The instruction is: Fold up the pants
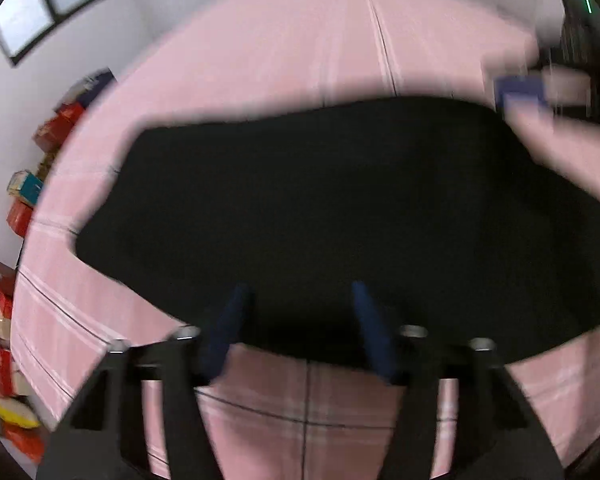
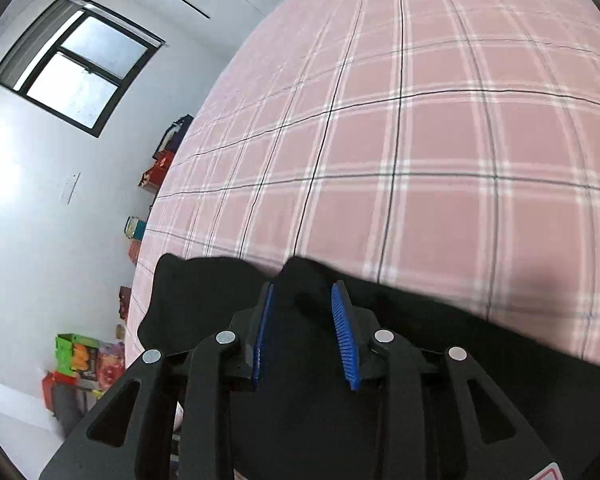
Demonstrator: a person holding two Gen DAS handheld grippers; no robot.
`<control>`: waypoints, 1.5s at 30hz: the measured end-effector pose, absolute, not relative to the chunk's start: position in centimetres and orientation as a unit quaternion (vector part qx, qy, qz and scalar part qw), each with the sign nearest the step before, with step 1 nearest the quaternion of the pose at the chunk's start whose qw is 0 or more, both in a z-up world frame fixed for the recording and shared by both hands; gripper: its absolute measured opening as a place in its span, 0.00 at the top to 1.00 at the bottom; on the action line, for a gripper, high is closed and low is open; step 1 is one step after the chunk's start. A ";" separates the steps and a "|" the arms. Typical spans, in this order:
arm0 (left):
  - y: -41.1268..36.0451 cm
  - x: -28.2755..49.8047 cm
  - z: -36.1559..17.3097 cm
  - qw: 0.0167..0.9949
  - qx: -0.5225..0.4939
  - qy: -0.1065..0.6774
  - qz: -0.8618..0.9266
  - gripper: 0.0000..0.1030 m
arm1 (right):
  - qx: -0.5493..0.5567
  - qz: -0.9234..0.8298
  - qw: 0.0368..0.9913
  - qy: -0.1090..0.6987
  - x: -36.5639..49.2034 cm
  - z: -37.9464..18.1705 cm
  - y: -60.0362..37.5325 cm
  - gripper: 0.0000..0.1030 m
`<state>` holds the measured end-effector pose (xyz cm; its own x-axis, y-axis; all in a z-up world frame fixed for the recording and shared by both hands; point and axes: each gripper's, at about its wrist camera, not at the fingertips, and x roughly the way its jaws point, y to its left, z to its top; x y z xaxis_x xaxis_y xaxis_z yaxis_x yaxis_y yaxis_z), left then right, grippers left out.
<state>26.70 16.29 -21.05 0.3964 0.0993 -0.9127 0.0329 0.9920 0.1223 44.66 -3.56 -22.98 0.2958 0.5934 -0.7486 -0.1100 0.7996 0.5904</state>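
Note:
The black pants (image 1: 340,208) lie spread on the pink plaid bed sheet (image 1: 300,48). The left wrist view is blurred by motion. My left gripper (image 1: 300,292) is open, its blue fingers (image 1: 228,328) apart over the near edge of the pants with nothing between them. In the right wrist view my right gripper (image 2: 302,292) is open, its blue ribbed pads (image 2: 344,336) on either side of a raised bunch of black pants fabric (image 2: 296,308). The pads do not press the cloth. The right gripper also shows blurred at the far right of the left wrist view (image 1: 520,88).
The bed sheet (image 2: 420,140) fills most of the right wrist view. Coloured boxes (image 2: 84,360) are stacked on the floor along the bed's left side below a white wall and a window (image 2: 76,64). The boxes also show in the left wrist view (image 1: 20,208).

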 end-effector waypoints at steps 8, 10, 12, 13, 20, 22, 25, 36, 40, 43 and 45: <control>17.0 24.4 -22.1 0.835 0.098 0.542 0.010 0.63 | 0.148 0.252 0.739 0.608 48.2 -25.8 1.5 0.67; 17.1 24.1 -22.0 0.836 0.093 0.541 0.010 0.62 | 0.069 0.248 0.761 0.596 48.6 -25.7 3.8 0.80; 17.1 24.2 -22.1 0.837 0.090 0.540 0.014 0.62 | 0.040 0.217 0.785 0.579 49.0 -25.4 3.5 0.92; 17.0 24.2 -22.1 0.837 0.091 0.539 0.016 0.62 | 0.065 0.179 0.801 0.567 50.2 -25.4 2.1 0.93; 17.9 24.6 -21.9 0.844 0.041 0.534 0.011 0.61 | 0.107 0.203 0.859 0.458 44.3 -19.3 -1.5 0.89; 18.0 24.8 -21.8 0.844 0.038 0.535 0.010 0.61 | 0.059 0.226 0.860 0.454 40.7 -19.4 -0.4 0.89; 17.6 25.1 -22.0 0.841 0.044 0.538 0.022 0.60 | 0.023 0.212 0.835 0.507 41.6 -23.1 1.5 0.90; 15.2 23.8 -20.8 0.832 0.039 0.551 0.041 0.59 | 0.050 0.129 0.866 0.481 35.3 -23.9 -3.2 0.71; 13.9 23.1 -19.8 0.836 0.050 0.545 0.034 0.59 | 0.100 0.083 0.848 0.514 32.0 -26.9 -10.4 0.80; 13.1 22.8 -19.1 0.837 0.056 0.543 0.035 0.57 | 0.125 0.066 0.857 0.495 29.7 -25.1 -13.4 0.75; 12.2 22.4 -18.5 0.839 0.058 0.540 0.035 0.55 | 0.108 0.049 0.863 0.490 28.3 -24.6 -14.8 0.75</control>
